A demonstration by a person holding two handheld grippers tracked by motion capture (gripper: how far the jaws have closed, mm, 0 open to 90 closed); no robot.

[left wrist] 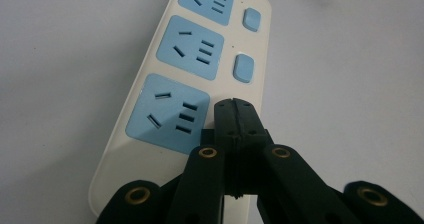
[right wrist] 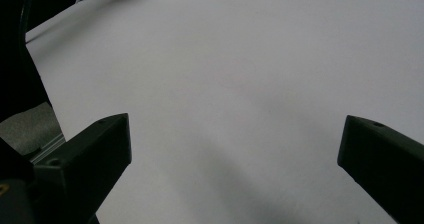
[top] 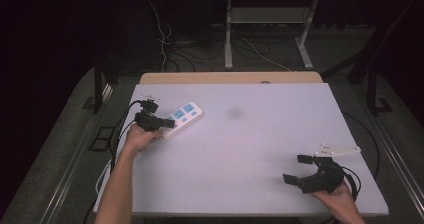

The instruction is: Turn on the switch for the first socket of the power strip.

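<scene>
Lay at far left of the table (top: 260,149): white power strip (top: 184,117). Pressed down onto its near end, jaws fully together, gripping nothing: left gripper (left wrist: 234,109). Hovered near right, jaws wide apart, empty: right gripper (top: 296,170).

Power strip (top: 184,116) on white table (top: 250,149)

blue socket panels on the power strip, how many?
3 on the power strip: far socket, middle socket, near socket just left of the left gripper, whose shut jaws hide the strip's near right edge.
</scene>
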